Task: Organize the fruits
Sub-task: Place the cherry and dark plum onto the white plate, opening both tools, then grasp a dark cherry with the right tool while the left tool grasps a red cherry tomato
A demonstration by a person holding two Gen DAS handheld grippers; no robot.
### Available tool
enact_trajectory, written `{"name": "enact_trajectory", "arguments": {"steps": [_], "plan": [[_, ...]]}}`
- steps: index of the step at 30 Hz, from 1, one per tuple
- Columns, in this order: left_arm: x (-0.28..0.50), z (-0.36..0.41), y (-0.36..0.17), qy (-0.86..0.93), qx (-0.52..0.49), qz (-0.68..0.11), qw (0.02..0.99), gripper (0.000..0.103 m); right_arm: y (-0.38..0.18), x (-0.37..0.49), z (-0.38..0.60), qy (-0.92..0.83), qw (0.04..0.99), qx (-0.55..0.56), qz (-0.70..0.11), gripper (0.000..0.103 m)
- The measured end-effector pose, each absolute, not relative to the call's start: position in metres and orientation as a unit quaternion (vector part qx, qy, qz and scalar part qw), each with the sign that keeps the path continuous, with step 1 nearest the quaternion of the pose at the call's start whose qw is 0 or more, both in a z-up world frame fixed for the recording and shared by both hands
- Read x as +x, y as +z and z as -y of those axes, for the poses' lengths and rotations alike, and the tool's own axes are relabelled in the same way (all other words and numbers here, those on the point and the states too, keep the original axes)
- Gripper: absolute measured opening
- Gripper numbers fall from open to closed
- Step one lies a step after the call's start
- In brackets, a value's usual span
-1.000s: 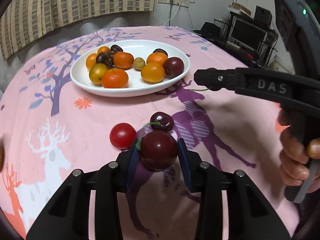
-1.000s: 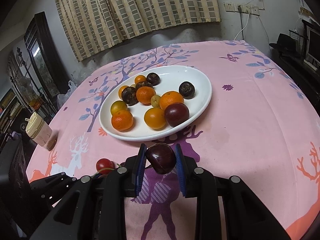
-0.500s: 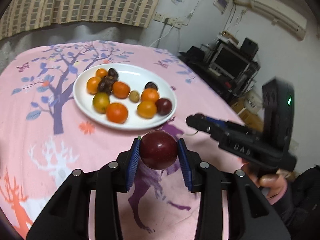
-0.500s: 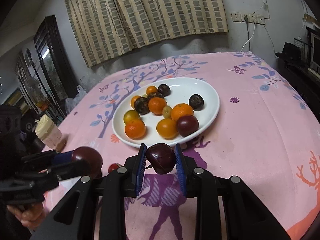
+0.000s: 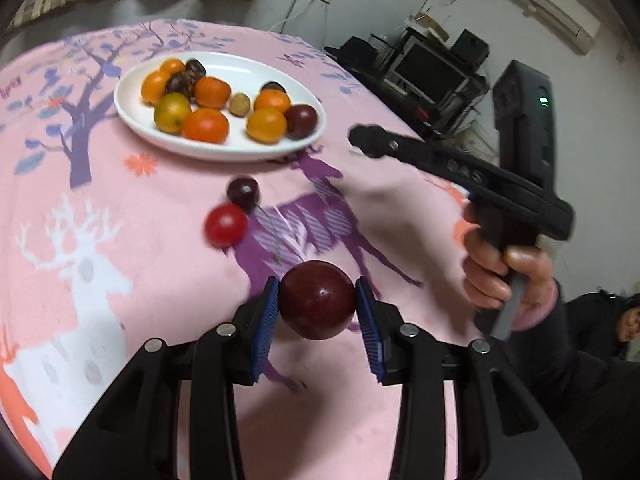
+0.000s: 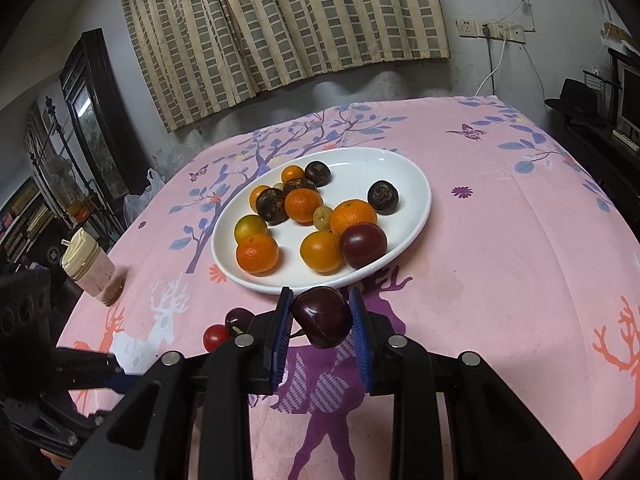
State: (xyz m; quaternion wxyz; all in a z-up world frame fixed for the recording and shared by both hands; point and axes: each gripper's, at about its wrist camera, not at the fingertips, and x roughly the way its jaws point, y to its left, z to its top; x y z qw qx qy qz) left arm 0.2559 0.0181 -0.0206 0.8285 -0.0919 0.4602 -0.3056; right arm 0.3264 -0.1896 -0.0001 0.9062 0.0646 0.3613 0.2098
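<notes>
Pinching a dark red plum (image 5: 316, 299), the left gripper (image 5: 317, 308) holds it above the pink surface (image 5: 160, 272) at lower centre; the right gripper (image 6: 322, 322) clamps a second plum (image 6: 322, 316) just below the white plate (image 6: 400, 168) of oranges — a cherry tomato (image 5: 226, 225) and a cherry (image 5: 243, 192) touch mid-frame.

Both wrist cams look fwd over the tabletop (image 6: 500, 240) toward the white plate (image 5: 224, 148): left from farther back, right close; both share plate (image 6: 416, 184).
</notes>
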Motion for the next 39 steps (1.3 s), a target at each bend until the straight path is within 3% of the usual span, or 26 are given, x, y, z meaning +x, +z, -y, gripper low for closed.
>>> {"name": "enact_trajectory", "arguments": {"steps": [8,13,14,15,16,17,19,30,39], "plan": [[0.310,-0.024,0.055,-0.226,-0.053,-0.359,0.904,0.038,0.016,0.367,0.175,0.203,0.914,0.062,-0.346,0.029],[0.391,-0.008,0.051,-0.128,-0.001,-0.341,0.931,0.040,0.015,0.418,0.157,0.180,0.923,0.034,-0.339,0.030],[0.404,-0.005,0.046,-0.111,0.008,-0.347,0.931,0.051,0.013,0.426,0.153,0.164,0.924,0.023,-0.345,0.038],[0.414,-0.003,0.043,-0.090,0.021,-0.352,0.932,0.063,0.013,0.427,0.152,0.154,0.925,0.023,-0.346,0.054],[0.417,-0.003,0.043,-0.054,0.042,-0.351,0.934,0.081,0.014,0.424,0.153,0.155,0.926,0.028,-0.344,0.055],[0.414,-0.004,0.044,-0.040,0.048,-0.339,0.939,0.090,0.014,0.418,0.153,0.168,0.924,0.030,-0.342,0.055],[0.394,-0.013,0.051,-0.044,0.036,-0.299,0.953,0.097,0.014,0.407,0.151,0.172,0.925,0.016,-0.338,0.055],[0.289,-0.061,0.036,0.005,-0.040,-0.294,0.955,0.098,0.020,0.333,0.135,0.223,0.914,0.020,-0.339,0.055],[0.274,-0.099,0.003,0.050,-0.107,-0.329,0.937,0.098,-0.015,0.324,0.118,0.246,0.883,0.018,-0.399,0.036]]}}
